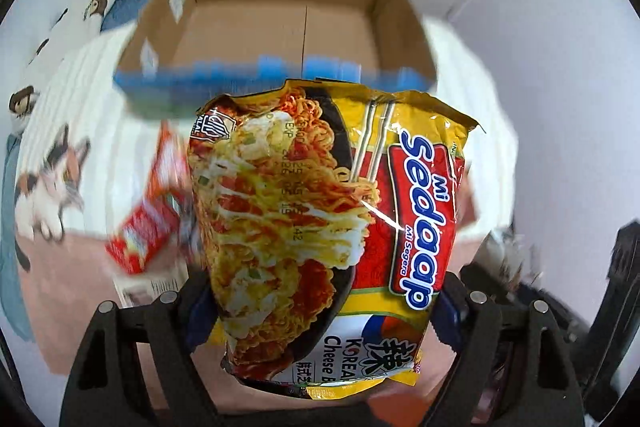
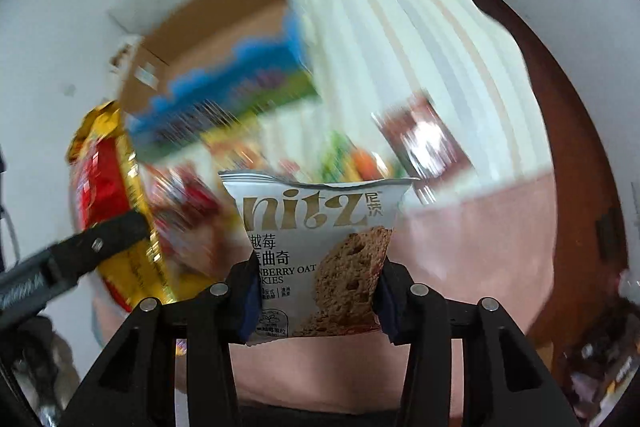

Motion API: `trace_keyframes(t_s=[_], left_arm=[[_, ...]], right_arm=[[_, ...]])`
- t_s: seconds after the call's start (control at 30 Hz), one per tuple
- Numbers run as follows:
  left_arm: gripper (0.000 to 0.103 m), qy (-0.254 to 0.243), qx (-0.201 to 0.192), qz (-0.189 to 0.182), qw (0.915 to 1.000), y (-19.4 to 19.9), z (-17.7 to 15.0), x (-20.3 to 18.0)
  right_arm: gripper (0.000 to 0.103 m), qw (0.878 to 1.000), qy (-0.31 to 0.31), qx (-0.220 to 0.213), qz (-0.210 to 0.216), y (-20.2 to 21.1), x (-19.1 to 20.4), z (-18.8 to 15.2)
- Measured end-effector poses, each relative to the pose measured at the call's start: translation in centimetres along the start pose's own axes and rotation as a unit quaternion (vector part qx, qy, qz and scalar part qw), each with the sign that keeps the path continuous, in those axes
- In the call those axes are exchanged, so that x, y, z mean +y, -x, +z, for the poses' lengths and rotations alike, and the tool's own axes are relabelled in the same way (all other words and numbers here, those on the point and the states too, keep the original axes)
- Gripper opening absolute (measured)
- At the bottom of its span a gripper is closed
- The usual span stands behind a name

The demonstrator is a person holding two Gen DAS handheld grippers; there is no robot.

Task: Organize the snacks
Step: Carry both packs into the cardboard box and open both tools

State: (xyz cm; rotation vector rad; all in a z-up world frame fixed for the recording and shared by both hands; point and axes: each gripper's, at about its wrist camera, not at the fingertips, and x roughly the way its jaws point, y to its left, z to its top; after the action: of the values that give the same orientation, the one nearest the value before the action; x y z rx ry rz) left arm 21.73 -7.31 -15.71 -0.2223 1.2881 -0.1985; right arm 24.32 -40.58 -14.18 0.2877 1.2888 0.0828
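Observation:
My left gripper [image 1: 320, 311] is shut on a yellow and red Mi Sedaap noodle packet [image 1: 320, 219], held up in the air in front of an open cardboard box [image 1: 280, 27] with a blue printed front wall. My right gripper [image 2: 316, 303] is shut on a grey packet of cranberry oat cookies [image 2: 320, 247], its blue pads pressing both sides. In the right wrist view the noodle packet [image 2: 104, 187] shows at the left with one left gripper finger [image 2: 100, 243] across it, and the box [image 2: 224, 67] lies blurred beyond.
More snack packets lie on a striped and pink blanket [image 2: 420, 67]: a red one [image 1: 148, 239] left of the noodles, a dark brown one [image 2: 424, 139] and colourful blurred ones [image 2: 352, 159]. A cat-print cloth [image 1: 52, 183] lies at the left. Dark wooden floor [image 2: 568, 147] runs along the right.

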Motion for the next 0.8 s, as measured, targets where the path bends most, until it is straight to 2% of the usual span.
trace_keyframes(t_s=[0.17, 0.23, 0.3, 0.4, 0.57, 0.7, 0.8], left_arm=[[0.085, 0.008, -0.029, 0.011, 0.9995, 0.9, 7.8, 1.2], [0.085, 0.019, -0.028, 0.017, 0.9993, 0.6, 11.3, 2.5], [0.085, 0.026, -0.012, 0.019, 0.9994, -0.8, 14.3, 3.4], [0.085, 0.050, 0.014, 0.029, 0.9982, -4.0, 19.1, 5.7], [0.085, 0.067, 0.058, 0.034, 0.9955, -9.3, 25.1, 7.2], [0.085, 0.069, 0.096, 0.031, 0.9925, -13.7, 27.8, 8.2], [0.085, 0.070, 0.119, 0.024, 0.9901, -16.1, 29.4, 8.5]], right_arm=[[0.048, 0.998, 0.031, -0.039, 0.035, 1.4, 4.2, 7.4], [0.048, 0.997, 0.041, -0.048, 0.041, 0.6, 6.1, 10.6], [0.048, 0.997, 0.048, -0.047, 0.042, -0.8, 7.8, 14.2], [0.048, 0.997, 0.056, -0.031, 0.035, -4.3, 10.0, 19.0], [0.048, 0.997, 0.074, 0.007, 0.004, -11.2, 13.1, 25.4], [0.048, 0.996, 0.082, 0.043, -0.015, -16.3, 14.1, 28.5], [0.048, 0.994, 0.086, 0.063, -0.028, -19.5, 14.1, 29.2]])
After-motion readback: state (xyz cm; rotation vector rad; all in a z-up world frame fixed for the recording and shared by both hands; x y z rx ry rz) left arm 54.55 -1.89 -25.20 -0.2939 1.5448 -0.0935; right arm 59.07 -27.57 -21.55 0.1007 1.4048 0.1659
